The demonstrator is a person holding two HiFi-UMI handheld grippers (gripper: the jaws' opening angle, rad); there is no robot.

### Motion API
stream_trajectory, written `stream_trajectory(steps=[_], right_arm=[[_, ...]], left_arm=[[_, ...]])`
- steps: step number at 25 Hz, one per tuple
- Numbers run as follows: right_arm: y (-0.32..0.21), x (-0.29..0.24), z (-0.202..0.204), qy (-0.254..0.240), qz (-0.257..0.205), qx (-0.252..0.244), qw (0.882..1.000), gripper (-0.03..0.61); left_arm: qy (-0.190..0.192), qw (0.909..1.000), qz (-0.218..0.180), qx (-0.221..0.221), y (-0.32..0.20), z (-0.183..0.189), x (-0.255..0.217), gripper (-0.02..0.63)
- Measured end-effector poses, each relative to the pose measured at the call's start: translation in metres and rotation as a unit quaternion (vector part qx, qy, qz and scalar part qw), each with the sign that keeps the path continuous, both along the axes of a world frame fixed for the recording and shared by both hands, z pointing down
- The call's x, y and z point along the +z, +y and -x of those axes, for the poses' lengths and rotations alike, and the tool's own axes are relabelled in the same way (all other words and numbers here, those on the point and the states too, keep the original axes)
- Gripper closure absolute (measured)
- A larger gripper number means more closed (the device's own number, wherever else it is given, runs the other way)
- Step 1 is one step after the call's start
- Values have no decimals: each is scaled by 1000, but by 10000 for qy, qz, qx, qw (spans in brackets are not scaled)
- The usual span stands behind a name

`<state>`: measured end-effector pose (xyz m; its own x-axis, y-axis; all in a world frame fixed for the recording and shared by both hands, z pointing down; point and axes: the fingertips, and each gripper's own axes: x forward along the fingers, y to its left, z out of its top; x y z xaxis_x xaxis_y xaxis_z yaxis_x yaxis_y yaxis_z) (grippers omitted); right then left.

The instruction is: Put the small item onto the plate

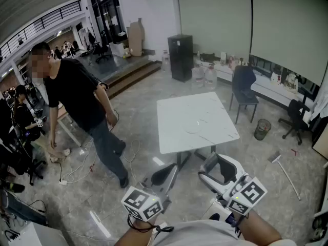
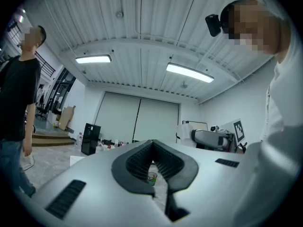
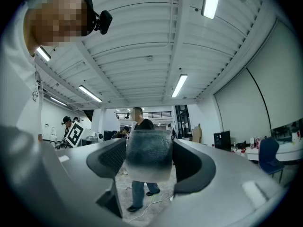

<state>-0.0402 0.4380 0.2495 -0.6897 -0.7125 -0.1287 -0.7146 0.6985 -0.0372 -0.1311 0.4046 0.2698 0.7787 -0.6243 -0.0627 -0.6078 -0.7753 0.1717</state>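
right gripper (image 1: 219, 169) fingers are clamping the frosted small item (image 3: 149, 157) between them, level, presumably for carrying to the plate (image 1: 196, 126) on the worktop (image 1: 177, 135) ahead; left gripper (image 2: 152, 145) fingers are sitting together, idle.

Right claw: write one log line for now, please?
right claw: shut on small item | left claw: shut | plate: waiting on table

No lettering, brand or number is legible anywhere. The only printed signs are black-and-white square code patterns in the head view: on the left marker cube (image 1: 142, 203) near six o'clock and the right marker cube (image 1: 247, 193) near five o'clock.
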Motion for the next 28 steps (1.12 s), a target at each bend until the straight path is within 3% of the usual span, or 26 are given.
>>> stream_trajectory(steps=[13,28], right_arm=[[-2,-12,16,42,28,15,10000,278],[-40,12,-8,145,102,54,9998,278]], left_arm=[[72,10000,39,-6,0,17,-8,609],[75,9999,129,-69,-35,-1,16,609]])
